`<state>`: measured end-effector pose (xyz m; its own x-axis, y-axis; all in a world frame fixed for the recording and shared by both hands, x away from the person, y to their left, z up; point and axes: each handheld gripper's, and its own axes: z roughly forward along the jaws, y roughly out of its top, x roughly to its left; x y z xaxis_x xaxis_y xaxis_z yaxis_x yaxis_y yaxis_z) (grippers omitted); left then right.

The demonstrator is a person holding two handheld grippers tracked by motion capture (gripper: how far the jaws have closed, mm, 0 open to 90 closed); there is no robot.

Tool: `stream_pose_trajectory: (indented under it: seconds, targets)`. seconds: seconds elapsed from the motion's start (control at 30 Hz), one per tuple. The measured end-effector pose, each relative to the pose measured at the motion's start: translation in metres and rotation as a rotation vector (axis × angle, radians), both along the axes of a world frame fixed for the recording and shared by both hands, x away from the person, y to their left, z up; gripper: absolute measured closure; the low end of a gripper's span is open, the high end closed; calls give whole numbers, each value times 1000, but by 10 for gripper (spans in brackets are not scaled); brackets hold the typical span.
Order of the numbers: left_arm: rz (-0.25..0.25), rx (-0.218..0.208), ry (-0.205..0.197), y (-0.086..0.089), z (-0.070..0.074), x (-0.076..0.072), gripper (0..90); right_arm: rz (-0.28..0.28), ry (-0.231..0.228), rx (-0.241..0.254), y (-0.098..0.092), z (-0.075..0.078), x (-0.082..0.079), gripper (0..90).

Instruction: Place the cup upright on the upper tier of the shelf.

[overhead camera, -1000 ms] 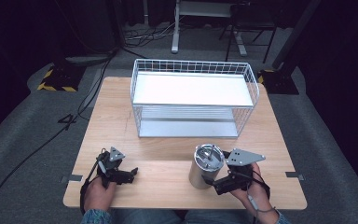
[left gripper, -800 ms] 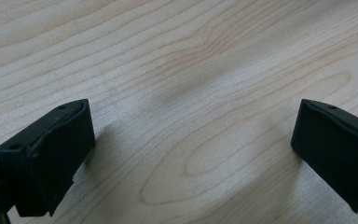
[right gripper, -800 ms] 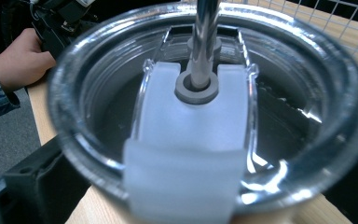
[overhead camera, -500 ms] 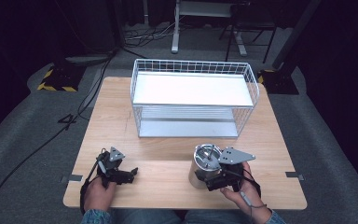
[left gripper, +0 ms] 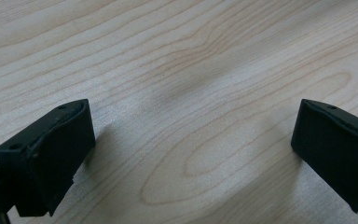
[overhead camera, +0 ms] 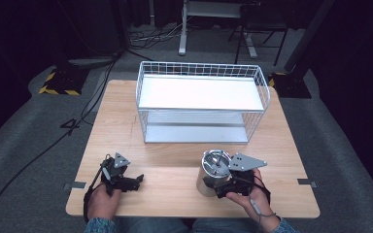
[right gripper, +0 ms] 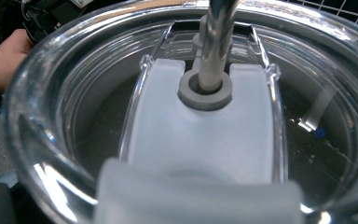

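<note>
Risk first: we judge the tumbler (overhead camera: pixel 213 173) could tip or slide on the table (overhead camera: pixel 126 121) if the right claw (overhead camera: pixel 222 187) presses on one side of its wall, since it stands tall on a smooth top. A grip taken too high could also bear on the clear lid (right gripper: pixel 205 135) and straw (right gripper: pixel 214 42) (both look lightly seated).

The tumbler stands upright, hard against the right claw's front, just left of its grey plate (overhead camera: pixel 245 161). In the right gripper view the lid sits directly under the camera, very close. We cannot tell whether the jaws are closed on it; the cup hides them.

The left claw (overhead camera: pixel 133 182) rests well away to the tumbler's left, jaws spread wide over bare wood, holding nothing. The wire rack (overhead camera: pixel 201 102) stands beyond the cup, apart from it.
</note>
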<state>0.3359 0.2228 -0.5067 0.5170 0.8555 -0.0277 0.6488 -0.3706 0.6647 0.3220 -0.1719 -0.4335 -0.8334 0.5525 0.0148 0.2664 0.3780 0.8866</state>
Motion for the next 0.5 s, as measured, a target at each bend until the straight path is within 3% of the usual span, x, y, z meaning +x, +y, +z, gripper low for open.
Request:
stream_pose_trajectory:
  seconds: [0.5]
  targets:
    - [0, 0, 0, 0, 0, 0, 0, 11, 20, -27, 1, 11, -2, 36]
